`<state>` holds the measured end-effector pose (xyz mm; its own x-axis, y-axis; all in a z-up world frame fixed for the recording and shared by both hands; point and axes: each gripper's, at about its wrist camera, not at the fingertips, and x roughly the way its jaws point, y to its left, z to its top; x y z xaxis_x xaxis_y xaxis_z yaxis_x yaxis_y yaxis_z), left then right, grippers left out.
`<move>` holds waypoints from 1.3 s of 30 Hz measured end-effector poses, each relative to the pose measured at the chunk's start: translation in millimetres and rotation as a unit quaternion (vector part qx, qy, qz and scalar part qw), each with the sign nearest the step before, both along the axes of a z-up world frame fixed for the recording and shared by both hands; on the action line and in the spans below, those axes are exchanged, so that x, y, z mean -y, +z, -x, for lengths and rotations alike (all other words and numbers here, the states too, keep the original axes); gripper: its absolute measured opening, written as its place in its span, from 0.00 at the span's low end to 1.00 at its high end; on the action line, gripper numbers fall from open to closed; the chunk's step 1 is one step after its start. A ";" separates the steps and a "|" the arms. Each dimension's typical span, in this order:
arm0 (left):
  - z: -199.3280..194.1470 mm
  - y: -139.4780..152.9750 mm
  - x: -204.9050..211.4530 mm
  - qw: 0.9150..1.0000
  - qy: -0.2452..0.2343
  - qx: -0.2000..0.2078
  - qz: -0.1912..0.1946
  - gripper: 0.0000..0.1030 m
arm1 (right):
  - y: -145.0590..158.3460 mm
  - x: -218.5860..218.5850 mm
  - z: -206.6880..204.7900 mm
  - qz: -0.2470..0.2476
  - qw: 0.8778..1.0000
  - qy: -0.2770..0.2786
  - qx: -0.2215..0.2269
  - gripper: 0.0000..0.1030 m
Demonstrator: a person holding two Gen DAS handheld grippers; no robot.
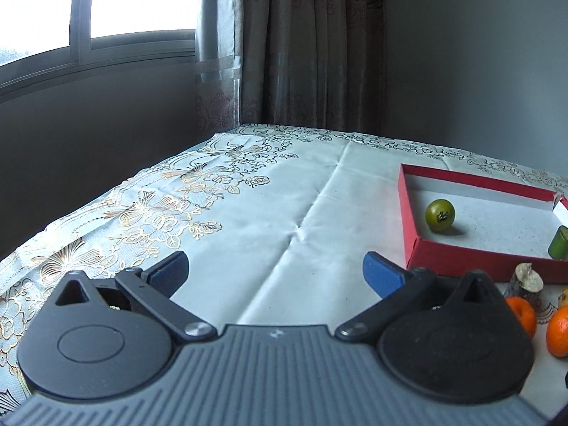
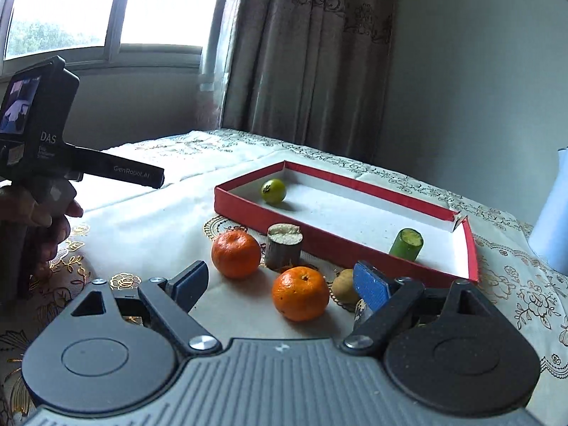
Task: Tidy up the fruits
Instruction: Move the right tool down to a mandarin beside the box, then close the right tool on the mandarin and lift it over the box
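The left hand-held gripper (image 1: 275, 271) is being held with its blue-padded jaws spread wide and nothing between them, above bare cloth of the counter (image 1: 248, 220), which is covered by a pale tablecloth with gold floral print. The right hand-held gripper (image 2: 280, 285) is likewise being kept open and empty, pointed at the loose fruit.

A shallow red cardboard tray with a white inside (image 2: 241, 209) is being carried near the counter's far edge. A small round green fruit (image 2: 273, 190) is lying in one of its far corners, and a short green cut stalk piece (image 2: 407, 244) is standing against its near wall.

Just outside that near wall, two orange mandarins (image 2: 235, 254) (image 2: 300, 293), a brown cut stalk stub (image 2: 284, 246) and a small yellowish fruit (image 2: 342, 285) are being left together on the cloth.
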<state>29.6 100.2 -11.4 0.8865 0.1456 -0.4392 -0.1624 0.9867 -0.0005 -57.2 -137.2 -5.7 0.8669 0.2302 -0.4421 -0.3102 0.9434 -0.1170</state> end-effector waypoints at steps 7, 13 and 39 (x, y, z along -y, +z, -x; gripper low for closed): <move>-2.0 -3.4 -2.0 1.000 -0.013 -0.006 0.013 1.00 | -11.7 -4.9 -19.6 0.005 0.999 -0.024 -0.045 0.86; -3.9 -5.6 -5.7 0.999 -0.024 -0.019 0.031 1.00 | -16.2 -1.1 -35.3 -0.004 0.996 -0.048 -0.076 0.54; -21.8 -21.0 17.7 0.993 -0.055 -0.104 -0.030 1.00 | -12.8 7.0 -32.6 -0.043 0.995 -0.051 -0.079 0.41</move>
